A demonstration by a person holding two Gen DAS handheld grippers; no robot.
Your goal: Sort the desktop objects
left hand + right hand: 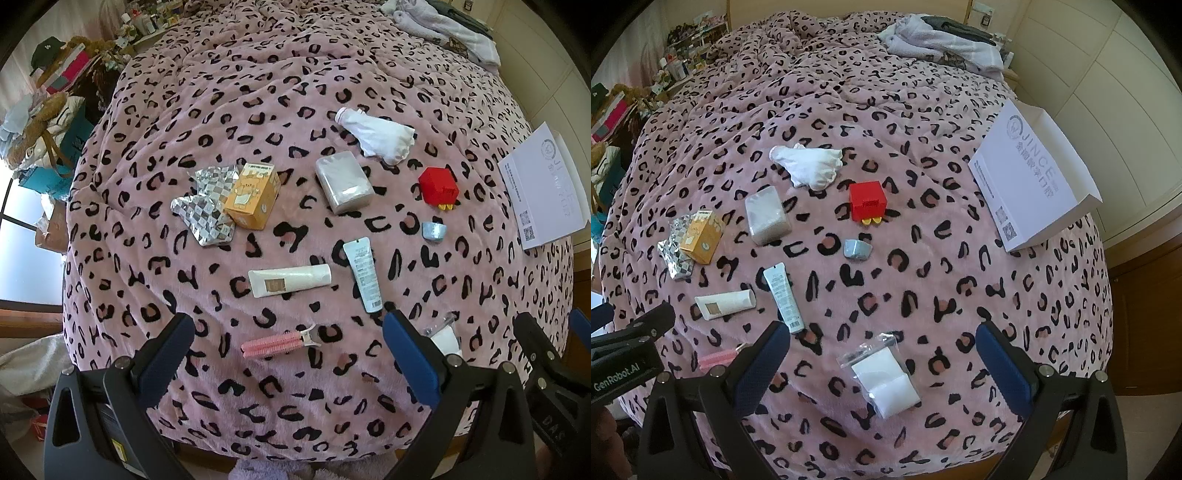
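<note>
On leopard-print bed [295,122]: left tongs [288,354] spread above pink hair roller [275,339]; right tongs [882,362] spread over plastic bag [886,376]; neither touching.

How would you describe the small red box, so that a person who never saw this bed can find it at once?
Start from the large white box at the right edge of the pink leopard-print blanket. To its left, just below the crumpled white cloth, stands the red box. It is the only red thing there, with two small yellow pieces at its bottom edge and a small silvery-blue cup below it.
</note>
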